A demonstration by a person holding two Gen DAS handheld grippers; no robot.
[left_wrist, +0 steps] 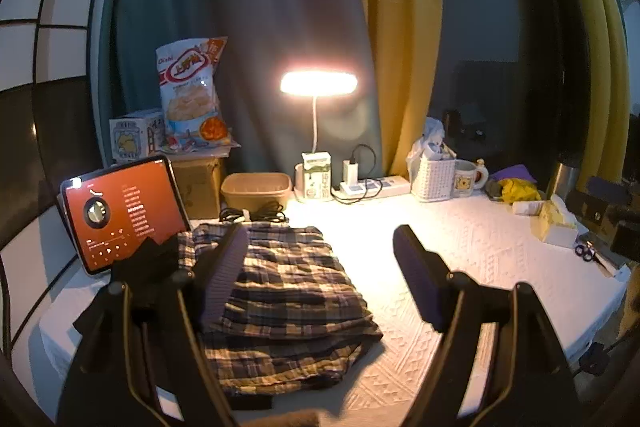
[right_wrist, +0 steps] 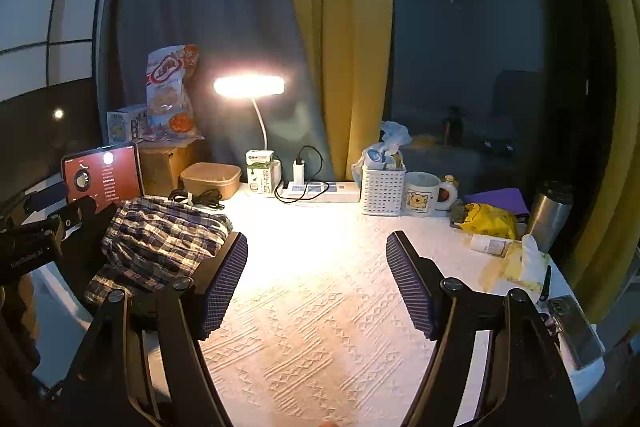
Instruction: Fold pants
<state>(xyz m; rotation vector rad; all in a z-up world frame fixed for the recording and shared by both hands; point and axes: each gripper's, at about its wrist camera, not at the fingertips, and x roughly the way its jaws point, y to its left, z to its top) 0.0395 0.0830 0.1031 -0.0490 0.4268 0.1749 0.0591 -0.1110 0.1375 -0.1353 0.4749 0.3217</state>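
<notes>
The plaid pants (left_wrist: 288, 291) lie folded in a flat stack on the white textured tablecloth (left_wrist: 460, 251), left of the table's middle. My left gripper (left_wrist: 320, 275) hovers over them, open, its left finger above the cloth and its right finger over bare tablecloth; nothing is pinched. In the right wrist view the pants (right_wrist: 160, 247) sit at the left, just beyond the left fingertip. My right gripper (right_wrist: 316, 279) stands wide open over bare tablecloth (right_wrist: 312, 327) with nothing between its fingers. The left gripper's body (right_wrist: 36, 239) shows at that view's left edge.
A lit desk lamp (left_wrist: 318, 83), a tablet (left_wrist: 120, 211), a snack bag (left_wrist: 192, 91), a brown tub (left_wrist: 256, 187), a milk carton (left_wrist: 316, 175) and a power strip (left_wrist: 376, 187) line the back. A white basket (right_wrist: 382, 191), mug (right_wrist: 424, 195), steel flask (right_wrist: 550, 215), yellow bag (right_wrist: 490, 221) and phone (right_wrist: 576, 331) crowd the right.
</notes>
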